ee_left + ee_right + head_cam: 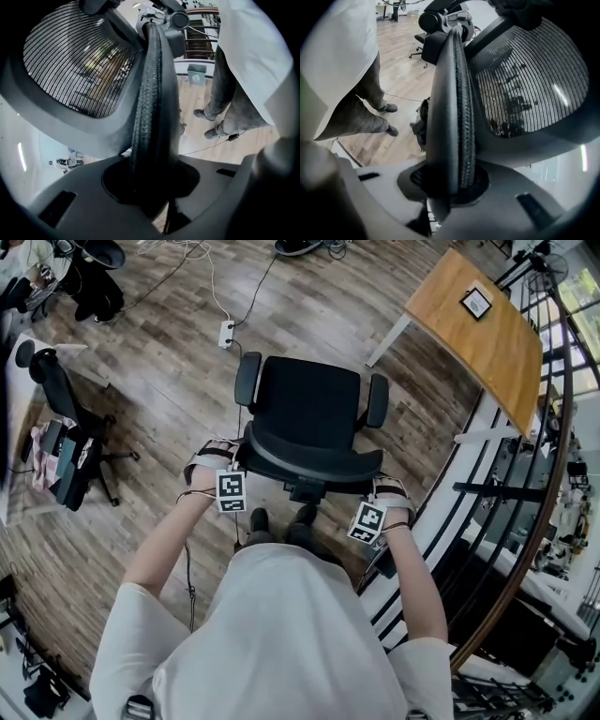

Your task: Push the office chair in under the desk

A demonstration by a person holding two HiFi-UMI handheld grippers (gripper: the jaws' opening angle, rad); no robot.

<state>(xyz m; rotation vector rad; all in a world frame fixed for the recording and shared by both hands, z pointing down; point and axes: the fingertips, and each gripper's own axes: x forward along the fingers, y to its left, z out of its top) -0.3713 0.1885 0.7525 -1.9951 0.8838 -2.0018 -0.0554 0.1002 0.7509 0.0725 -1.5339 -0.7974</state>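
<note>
A black office chair [309, 409] stands on the wood floor, its backrest [314, 462] toward me and its seat facing the wooden desk [473, 334] at the upper right. My left gripper [232, 457] grips the backrest's left edge, my right gripper [380, 488] its right edge. In the left gripper view the padded backrest rim [150, 93] runs down between the jaws of the left gripper [150, 187] and fills the gap. The right gripper view shows the same: the rim [452, 103] is clamped in the right gripper [450, 183]. Each camera shows the mesh back [75, 61] beside the rim.
A second black chair [66, 399] stands at the left beside a white table edge. A power strip [226, 333] and cables lie on the floor beyond the chair. A dark curved railing [525, 521] runs along the right. My shoes [281, 521] are just behind the chair base.
</note>
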